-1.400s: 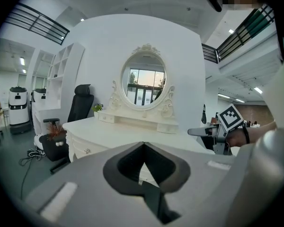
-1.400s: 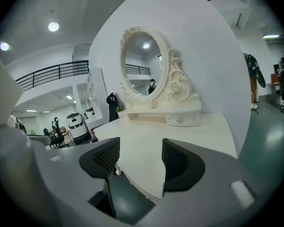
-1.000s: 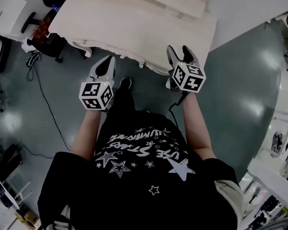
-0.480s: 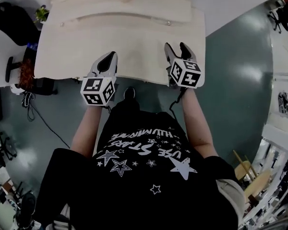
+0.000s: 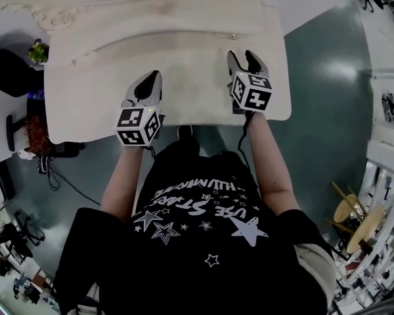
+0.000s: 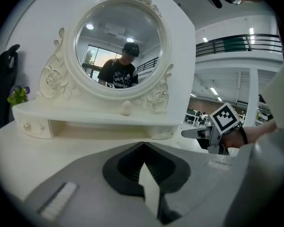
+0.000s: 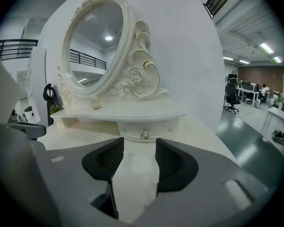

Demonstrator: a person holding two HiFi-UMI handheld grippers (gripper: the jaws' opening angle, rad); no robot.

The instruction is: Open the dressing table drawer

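Observation:
The white dressing table (image 5: 105, 90) fills the top of the head view, and both grippers hover over its top. My left gripper (image 5: 151, 77) is shut with nothing in it; its tips meet in the left gripper view (image 6: 143, 144). My right gripper (image 5: 243, 56) is open and empty, its pads apart in the right gripper view (image 7: 139, 148). Straight ahead of it, a small drawer (image 7: 146, 129) with a round metal knob (image 7: 145, 135) sits under the mirror shelf, some way beyond the jaws. Two more small drawer fronts (image 6: 35, 126) flank the shelf opening. The right gripper (image 6: 199, 133) also shows in the left gripper view.
An oval mirror (image 6: 120, 46) in a carved frame stands at the back of the table. A small potted plant (image 5: 38, 50) and a dark object (image 5: 13, 77) stand left of the table. Green floor (image 5: 328, 110) lies to the right. The person's body is close to the table's front edge.
The person has stepped up to the table. Both grippers have moved from in front of its edge to above the tabletop. Their jaws look unchanged.

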